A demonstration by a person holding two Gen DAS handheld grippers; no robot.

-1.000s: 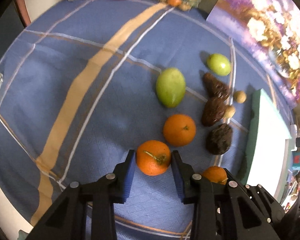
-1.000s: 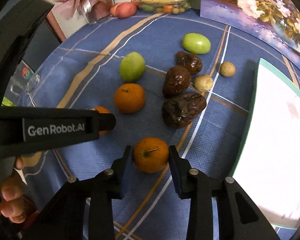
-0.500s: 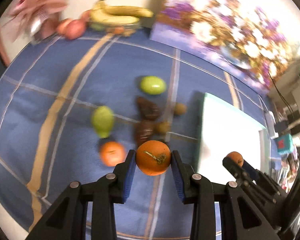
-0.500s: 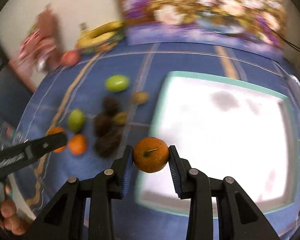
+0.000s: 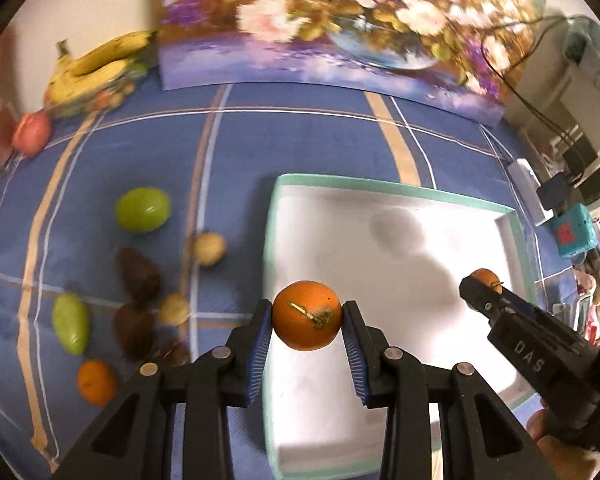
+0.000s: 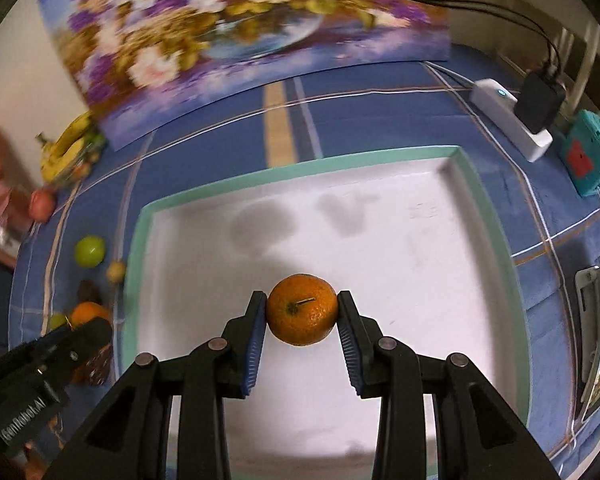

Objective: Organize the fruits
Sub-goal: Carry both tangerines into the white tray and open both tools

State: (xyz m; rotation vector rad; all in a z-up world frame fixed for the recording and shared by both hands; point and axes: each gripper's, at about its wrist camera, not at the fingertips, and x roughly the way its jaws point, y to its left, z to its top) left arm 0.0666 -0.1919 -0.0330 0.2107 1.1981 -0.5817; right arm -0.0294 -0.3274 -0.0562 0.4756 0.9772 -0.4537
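Both grippers, left [image 5: 306,322] and right [image 6: 302,314], are each pinching an orange over the tray [image 6: 380,156]; right's hovering nearer its middle.

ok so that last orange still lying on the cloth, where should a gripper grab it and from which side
Take the orange across its round middle, coming straight down from above. It is near-spherical, so any width suits, but a dark brown fruit lies close on one side and a green fruit just beyond it; close the jaws across the open sides.

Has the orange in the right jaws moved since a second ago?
Yes. The orange was on the blue cloth beside the other fruit; now it is held over the white tray.
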